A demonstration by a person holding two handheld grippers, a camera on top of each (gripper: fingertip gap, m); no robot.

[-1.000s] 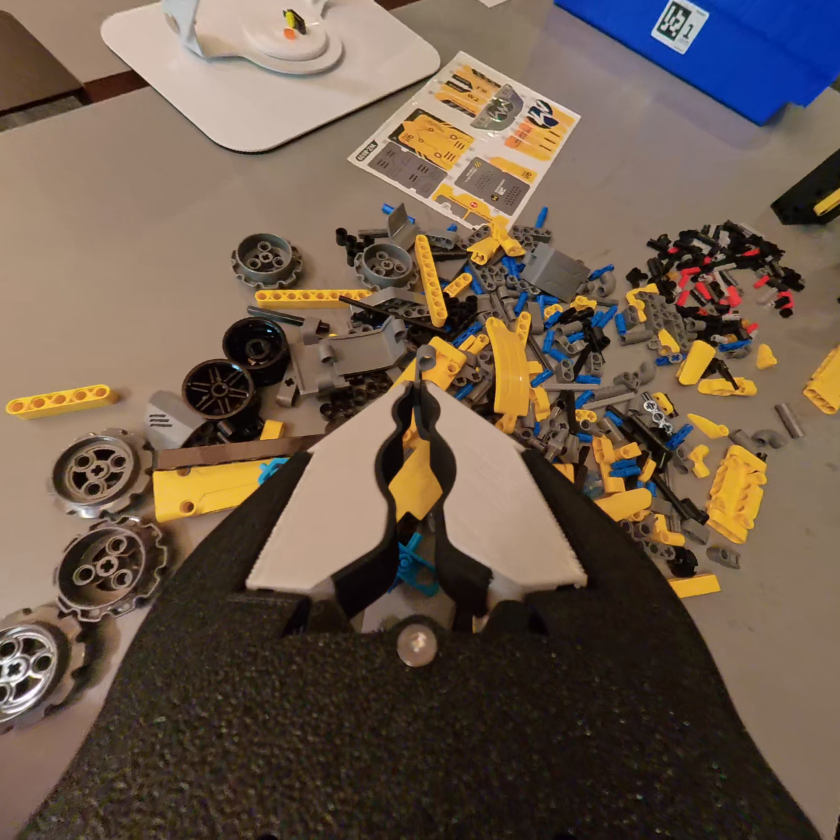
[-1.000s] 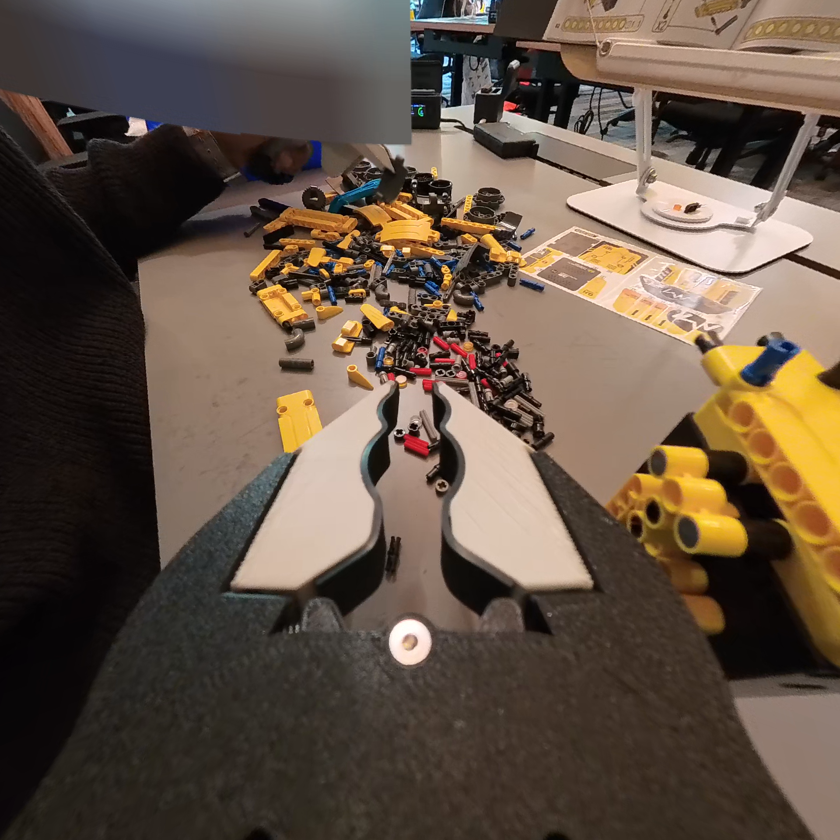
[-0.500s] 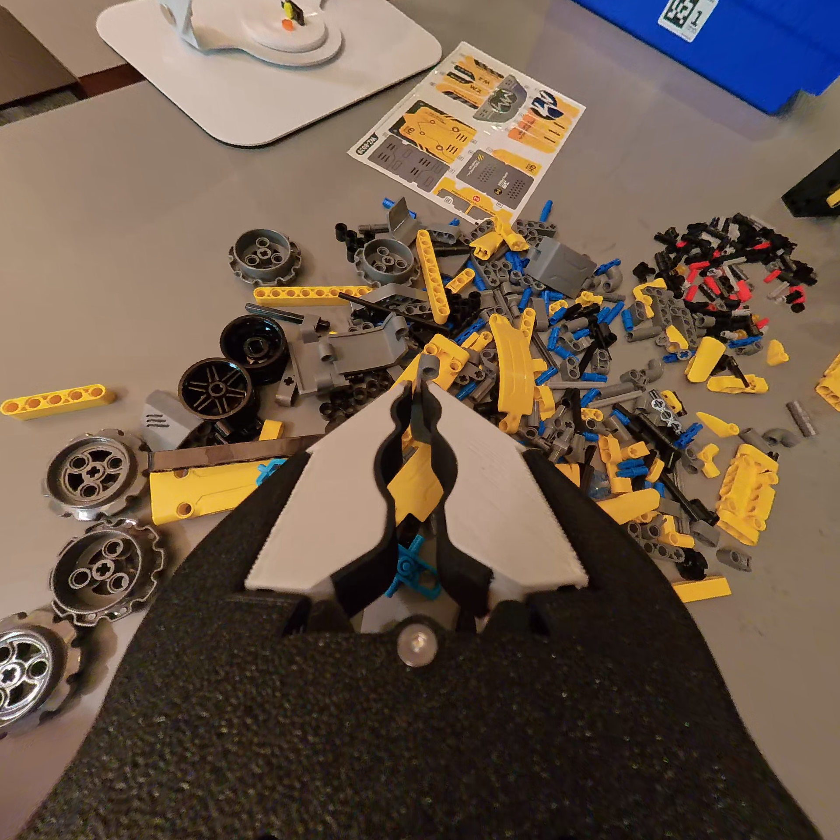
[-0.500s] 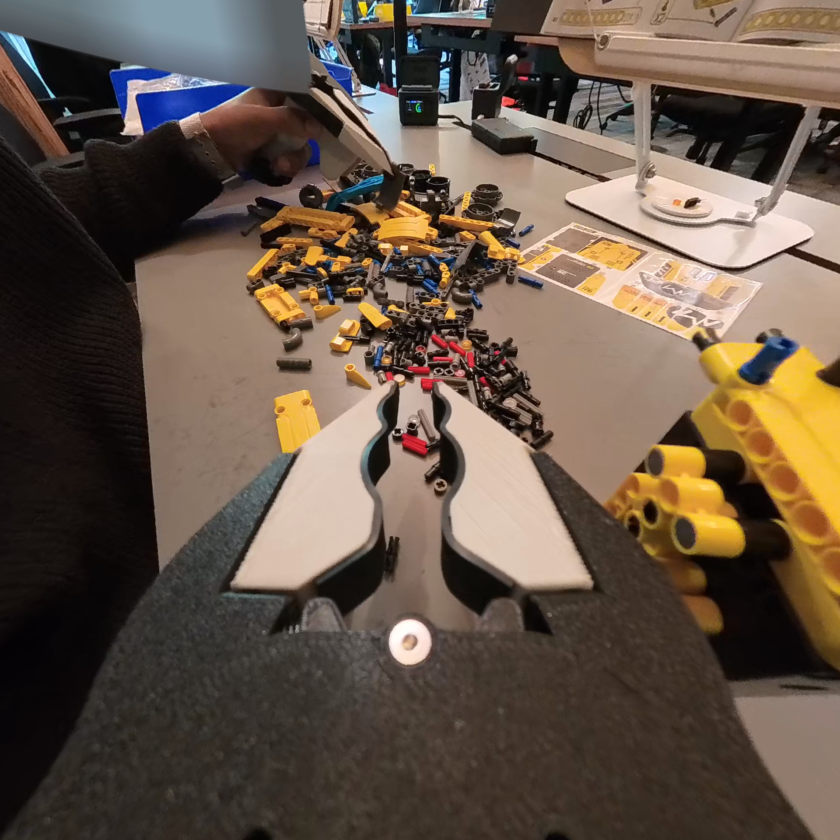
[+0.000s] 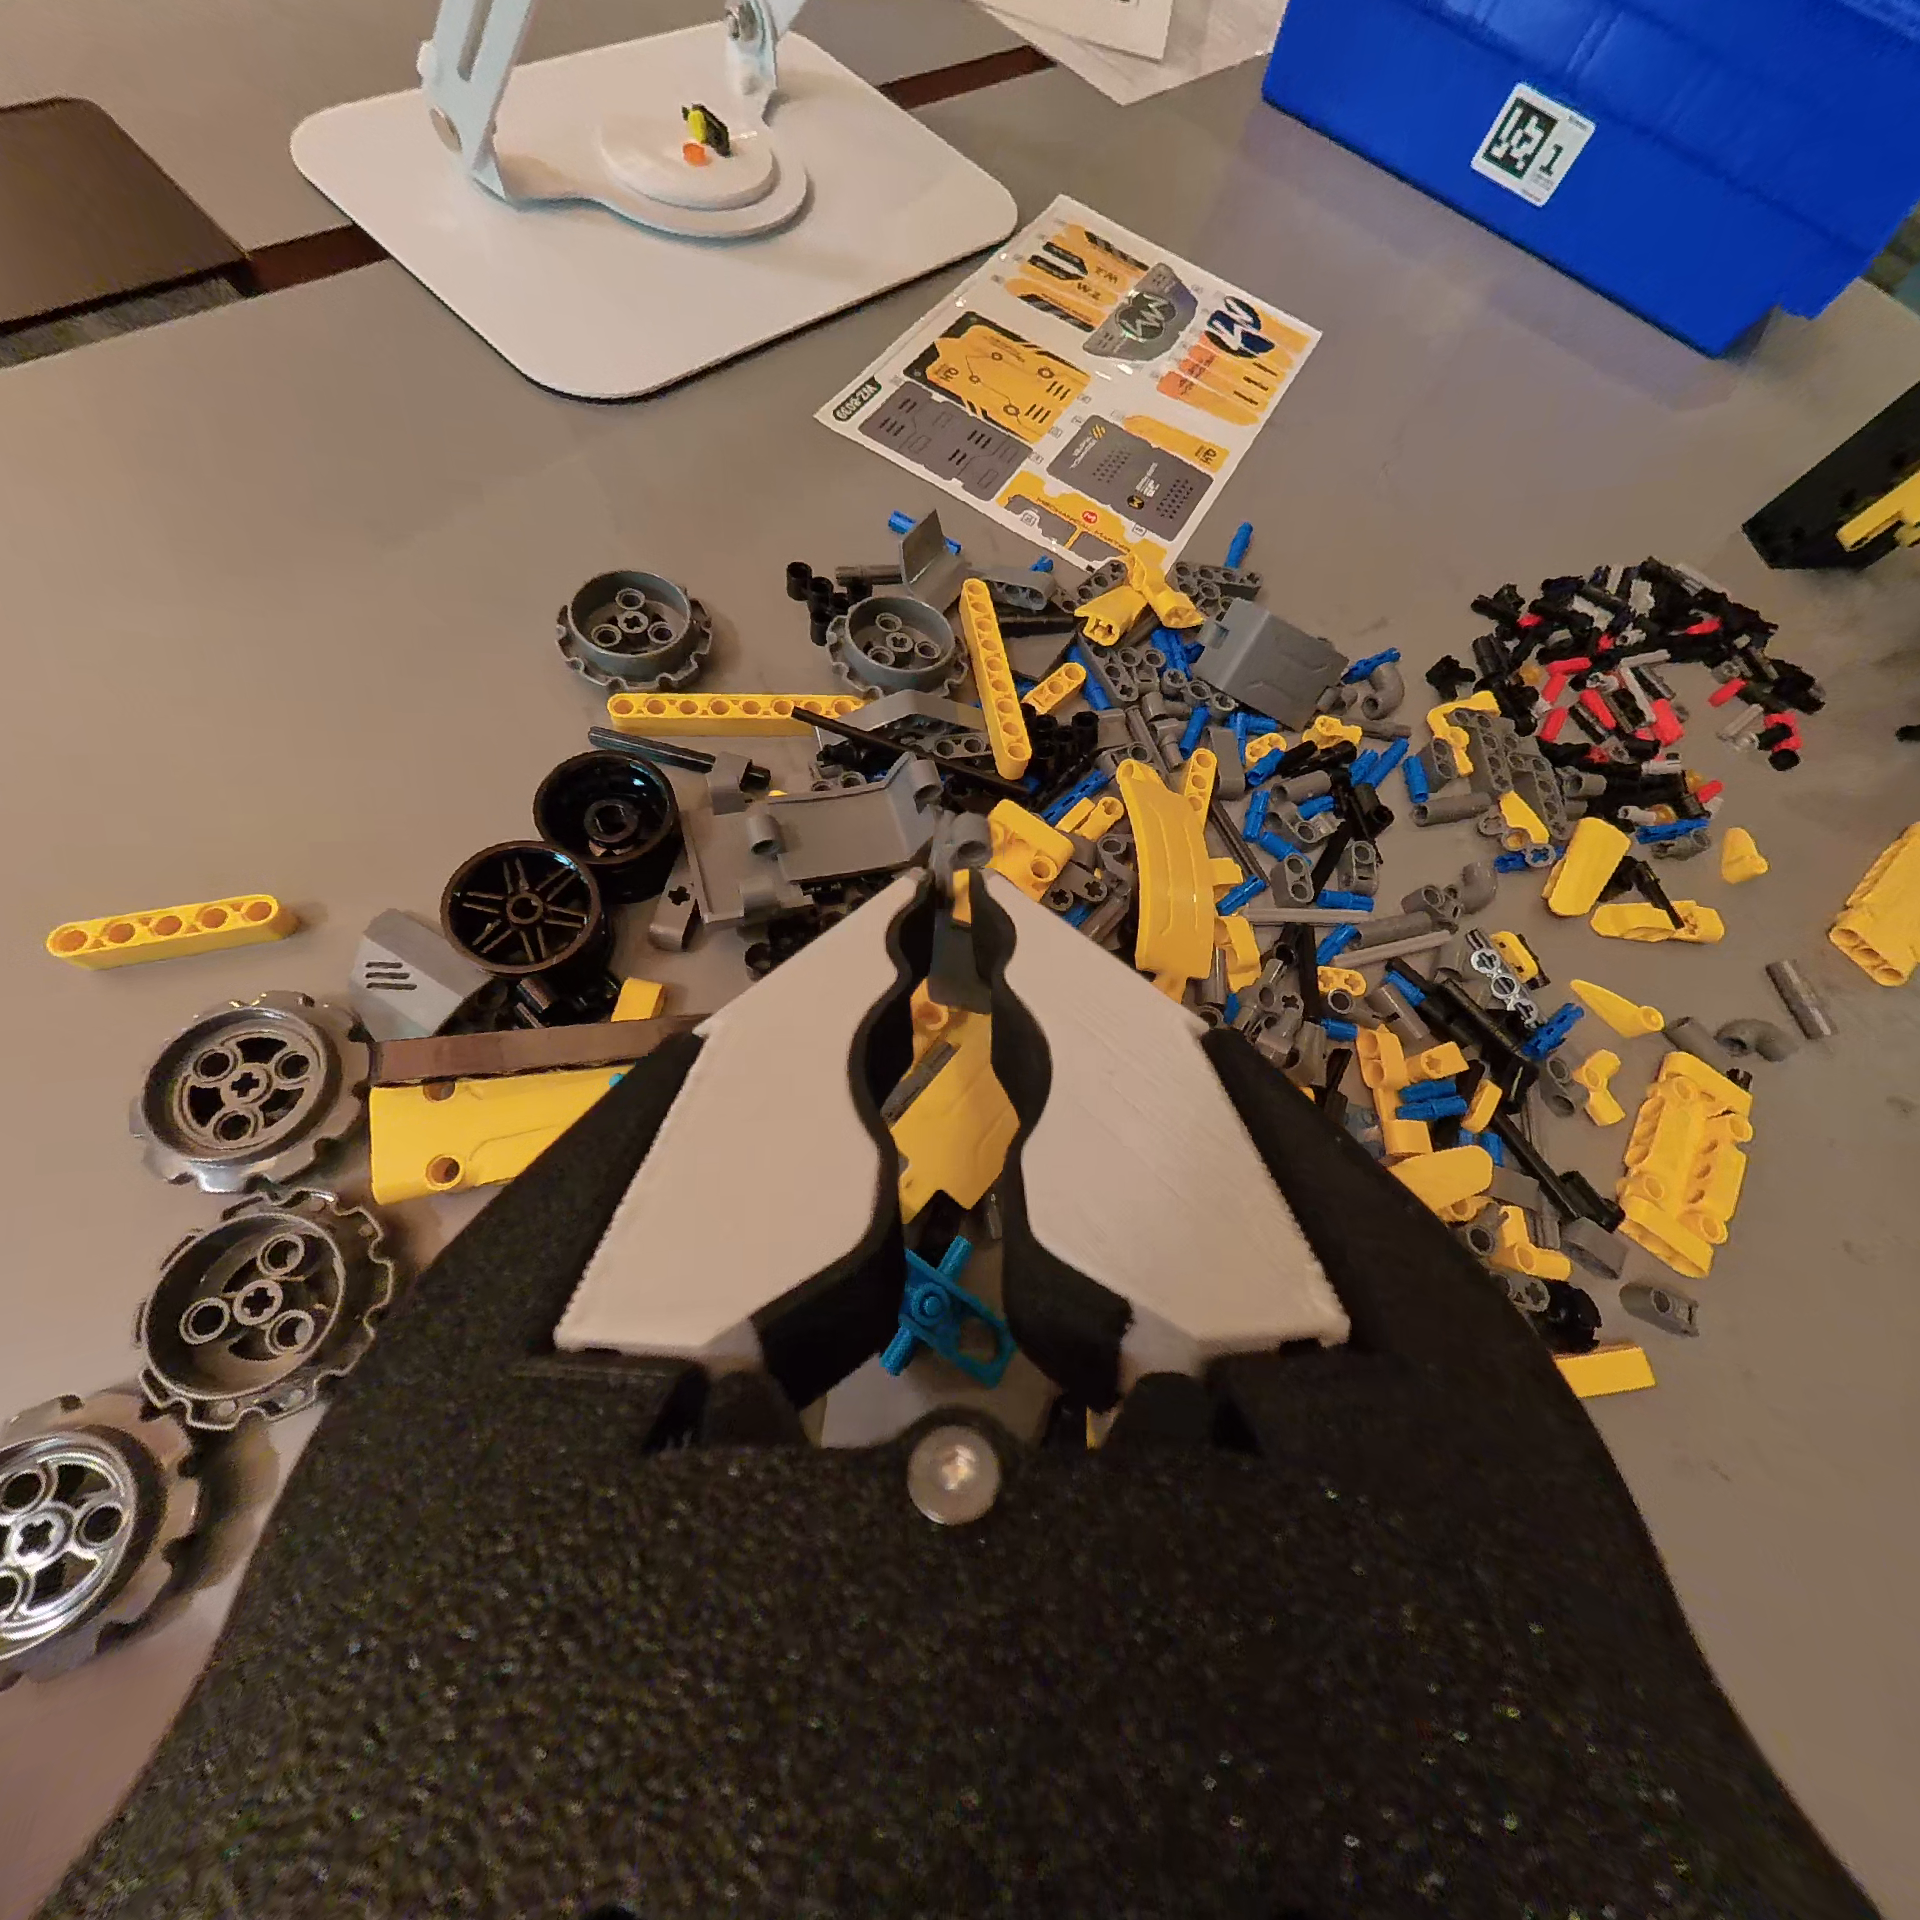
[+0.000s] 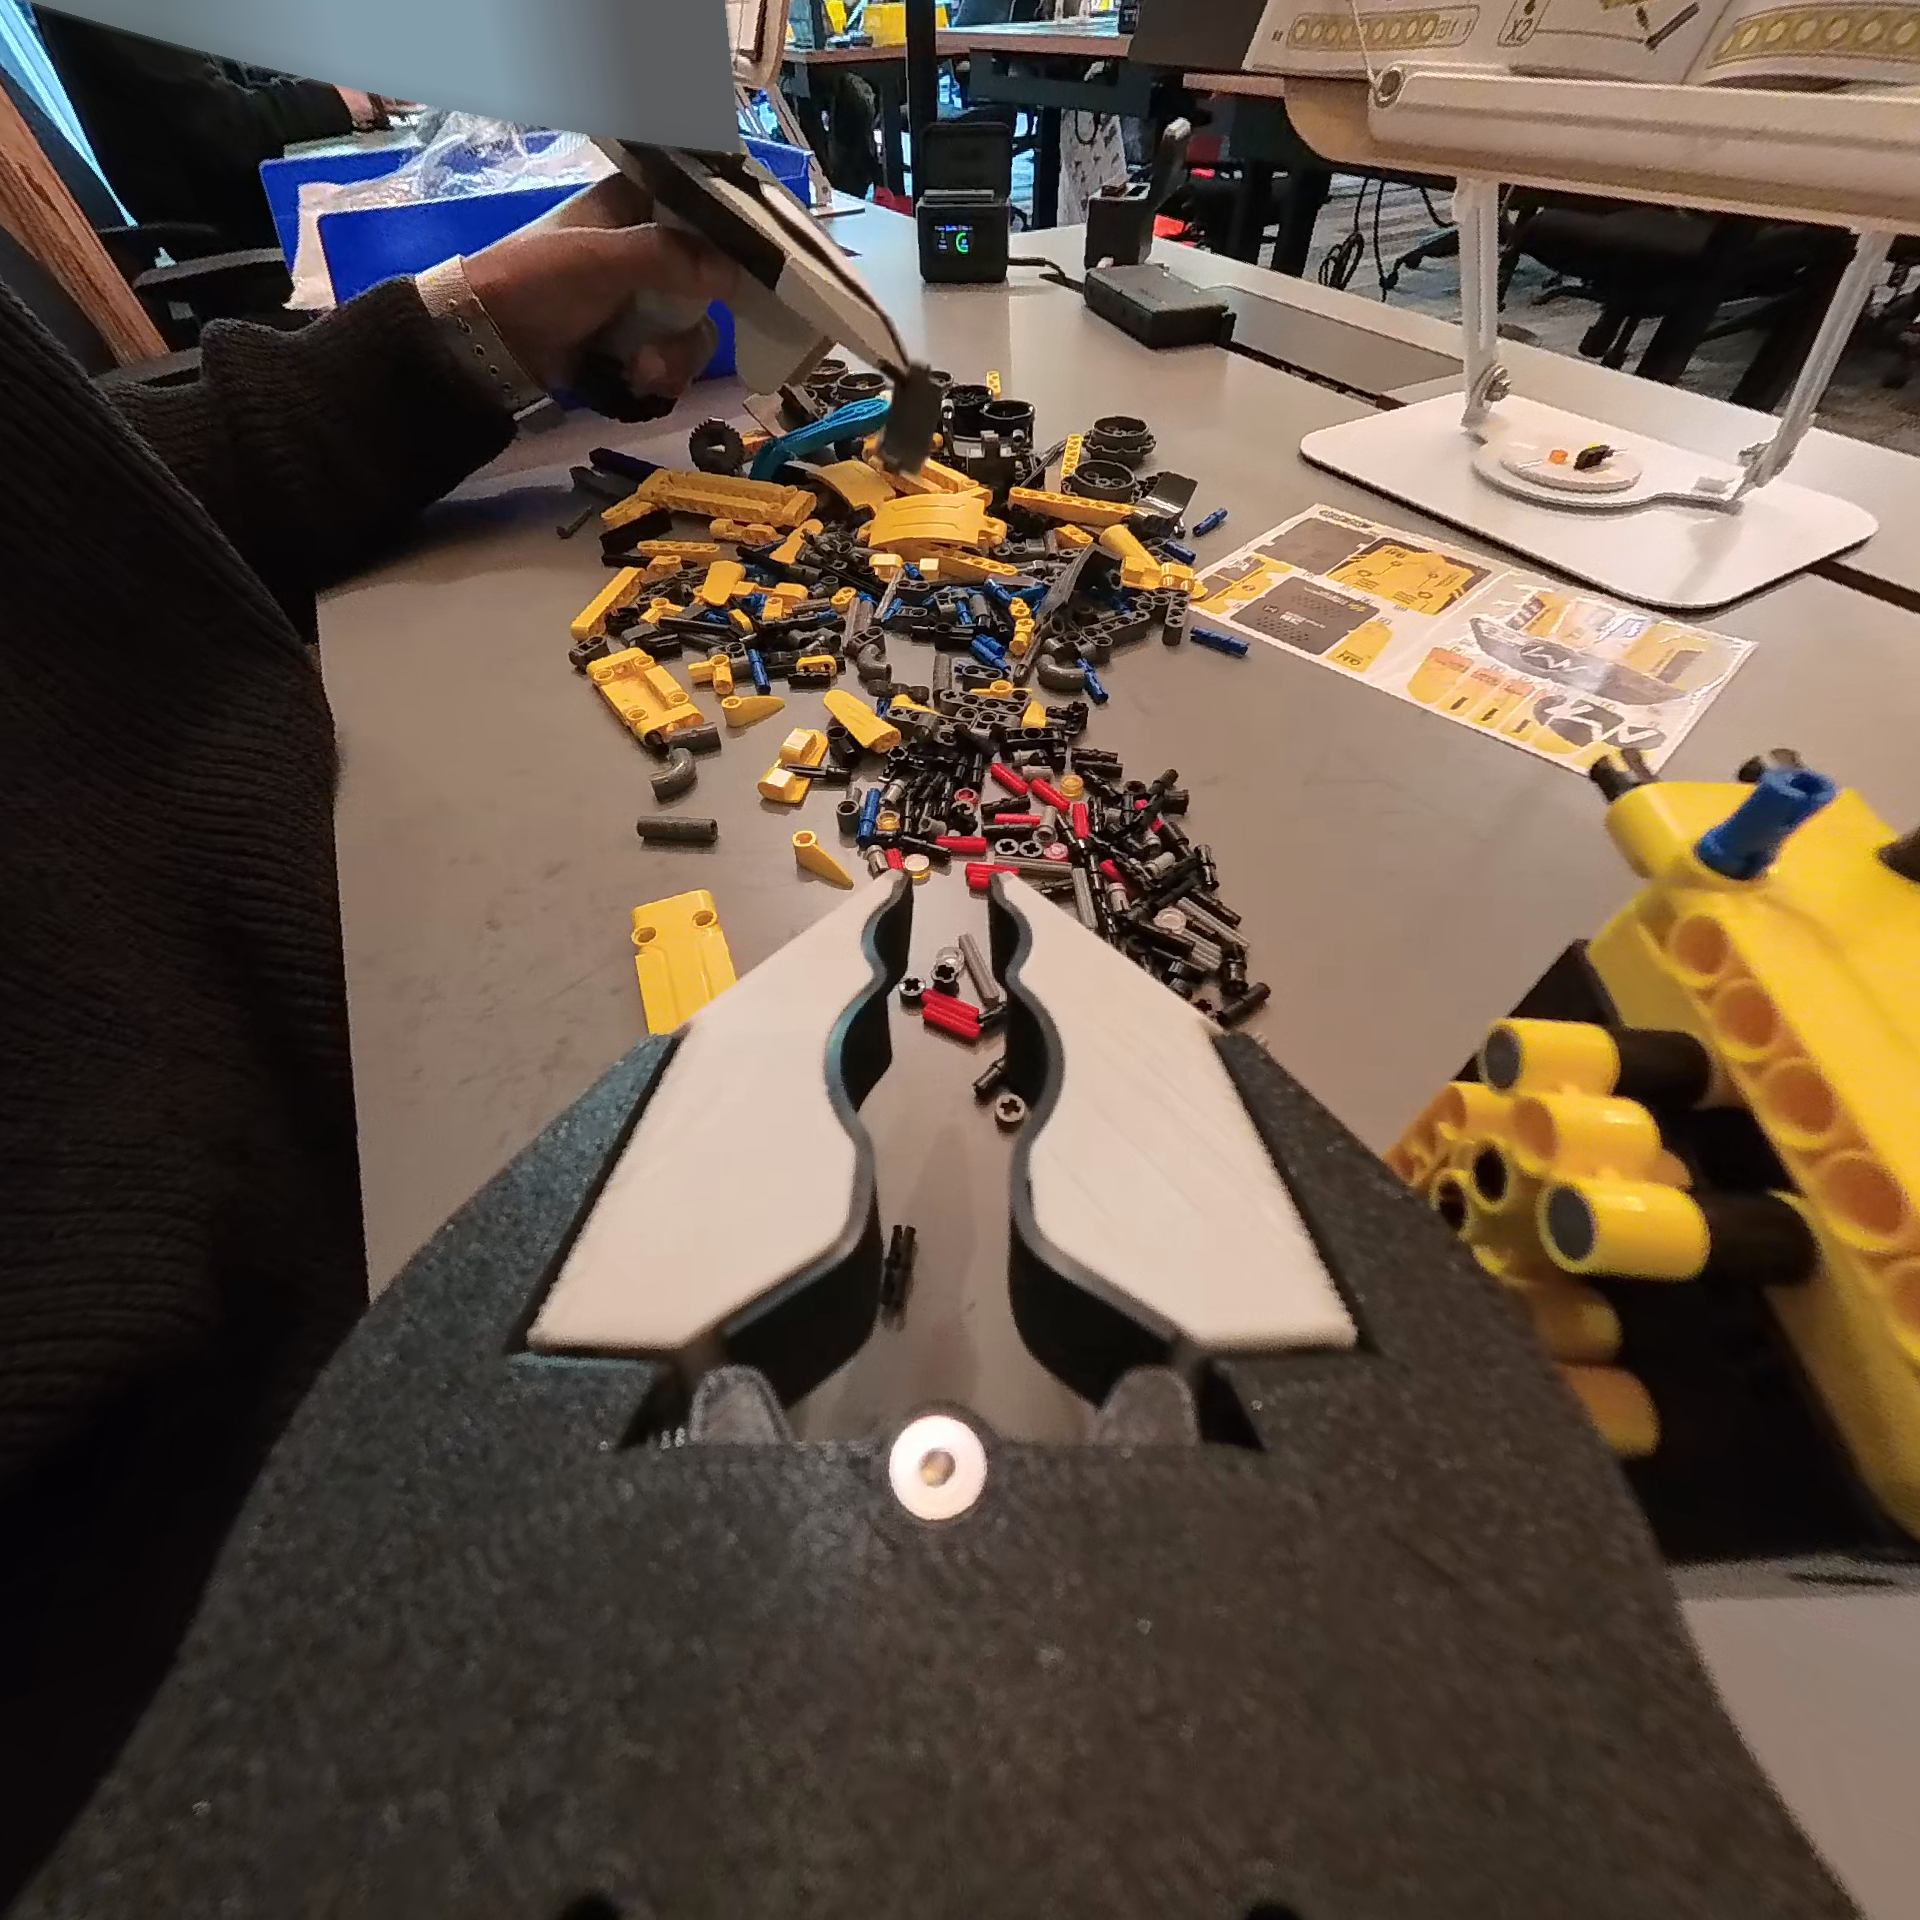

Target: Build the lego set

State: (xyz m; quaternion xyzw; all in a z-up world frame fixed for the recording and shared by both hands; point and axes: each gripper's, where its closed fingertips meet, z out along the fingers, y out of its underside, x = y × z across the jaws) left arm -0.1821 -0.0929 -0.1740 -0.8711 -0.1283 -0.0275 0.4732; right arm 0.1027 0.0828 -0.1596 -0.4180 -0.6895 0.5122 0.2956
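Left gripper [image 5: 954,883] is pinching a dark grey connector piece [image 5: 958,940], now lifted higher above the brick pile [image 5: 1195,831] vs 1 s ago. Right gripper [image 6: 951,883] hasn't moved, jaws spread w/ nothing between, over black/red pins [image 6: 1049,831].

The left gripper [image 5: 951,883] is raised and tilted downward, fingertips pinched on a small dark grey piece [image 5: 958,940]. The right gripper [image 6: 951,883] lies low, jaws slightly apart, gripping nothing.
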